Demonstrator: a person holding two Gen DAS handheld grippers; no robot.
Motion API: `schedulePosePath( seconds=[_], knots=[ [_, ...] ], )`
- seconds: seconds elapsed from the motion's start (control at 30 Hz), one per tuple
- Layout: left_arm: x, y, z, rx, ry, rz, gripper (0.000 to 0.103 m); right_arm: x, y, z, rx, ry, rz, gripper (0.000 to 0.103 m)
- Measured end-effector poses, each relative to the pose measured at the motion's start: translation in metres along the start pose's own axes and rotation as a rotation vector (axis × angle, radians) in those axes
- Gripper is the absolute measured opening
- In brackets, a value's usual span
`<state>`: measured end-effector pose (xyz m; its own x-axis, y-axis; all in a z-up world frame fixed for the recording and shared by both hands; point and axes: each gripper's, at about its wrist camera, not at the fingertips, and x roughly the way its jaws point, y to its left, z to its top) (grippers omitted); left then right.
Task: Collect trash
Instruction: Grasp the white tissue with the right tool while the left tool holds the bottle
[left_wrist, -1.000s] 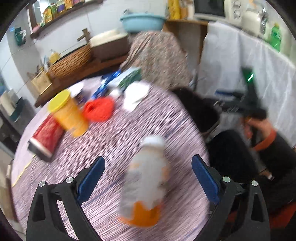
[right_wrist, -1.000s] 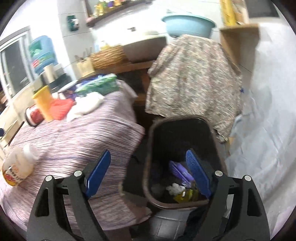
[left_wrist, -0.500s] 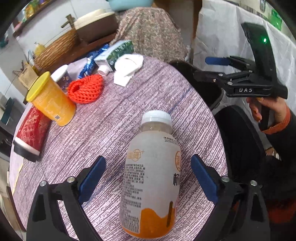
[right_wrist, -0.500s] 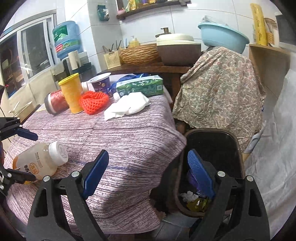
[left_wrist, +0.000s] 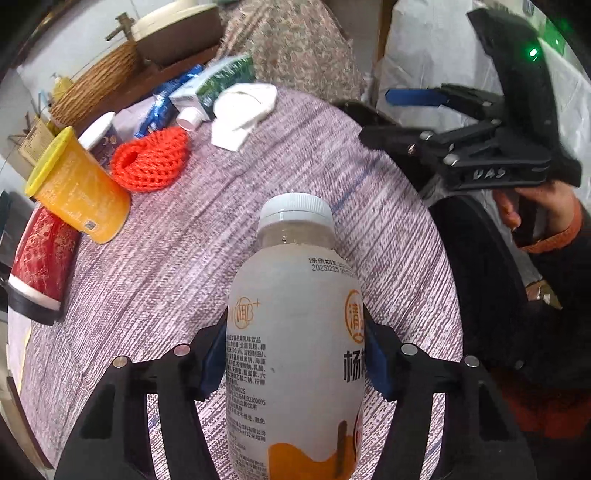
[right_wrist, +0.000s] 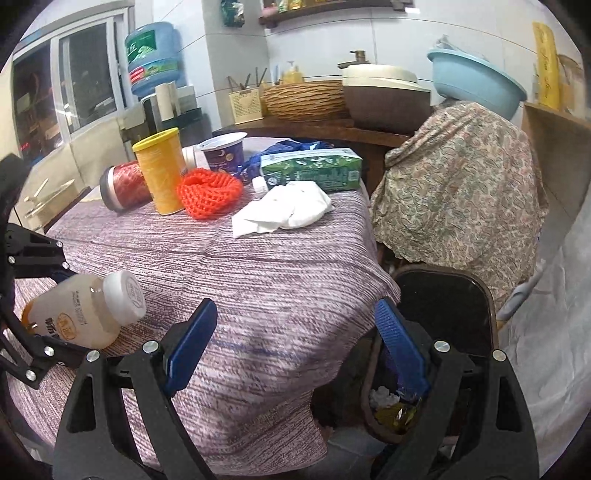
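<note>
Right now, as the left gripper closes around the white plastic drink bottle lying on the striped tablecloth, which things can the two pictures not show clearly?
- White plastic drink bottle: left wrist view cuts its base off at the bottom edge; the left gripper, whose jaws have just been closing, hides its sides.
- Dark trash bin: in the right wrist view, the open right gripper covers much of its contents.
- Blue foil packet: mostly behind the green carton.
</note>
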<state>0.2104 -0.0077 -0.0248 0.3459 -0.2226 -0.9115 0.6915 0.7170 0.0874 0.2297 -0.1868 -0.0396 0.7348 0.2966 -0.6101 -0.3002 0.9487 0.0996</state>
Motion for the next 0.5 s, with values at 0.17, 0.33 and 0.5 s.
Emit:
schedulePosePath(
  seconds=[0.17, 0.33, 0.5],
  knots=[
    [-0.018, 0.01, -0.004, -0.074, -0.099, -0.008, 0.061, 0.015, 0.006, 0.019, -0.026, 0.007, 0.028, 0.087],
    [-0.026, 0.02, -0.01, -0.174, -0.168, -0.036, 0.061, 0.048, 0.011, 0.047, -0.061, 0.05, 0.051, 0.086],
    [-0.037, 0.022, -0.014, -0.213, -0.227, -0.014, 0.061, 0.077, 0.009, 0.066, -0.067, 0.083, 0.042, 0.086]
  ],
)
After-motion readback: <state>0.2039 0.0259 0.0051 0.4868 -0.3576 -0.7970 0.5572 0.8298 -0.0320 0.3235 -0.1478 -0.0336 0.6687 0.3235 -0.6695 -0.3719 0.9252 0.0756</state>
